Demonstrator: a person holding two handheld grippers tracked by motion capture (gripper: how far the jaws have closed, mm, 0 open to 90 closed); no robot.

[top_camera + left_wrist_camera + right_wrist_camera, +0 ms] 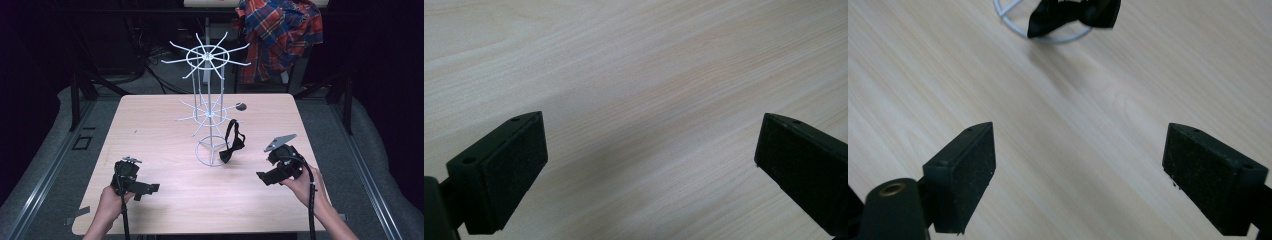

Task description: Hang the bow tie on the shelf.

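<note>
A pale wooden table (165,200) stands in a dark room, with grey padding and metal rails at its sides and black cables on the floor behind.

One black bow tie (232,142) hangs by its strap from a lower arm of the single white wire rack (207,107), at about four o'clock from the rack's centre post; its bow dangles over the ring-shaped foot, though whether it touches the ring cannot be told. In the right gripper view the bow tie (1073,14) shows at twelve o'clock, lying across the curve of the white ring (1013,22). The rack has two tiers of spokes, and one lower spoke at two o'clock ends in a small dark knob (241,106).

The right gripper (265,176), at five o'clock from the rack, is held by a hand; its jaws stand wide apart over bare wood, with nothing between them. The left gripper (147,189), at seven o'clock from the rack and well apart from it, likewise has its jaws spread wide and empty above the tabletop.

One red, blue and white plaid shirt (280,35) hangs beyond the table at one o'clock. No writing can be read anywhere.
</note>
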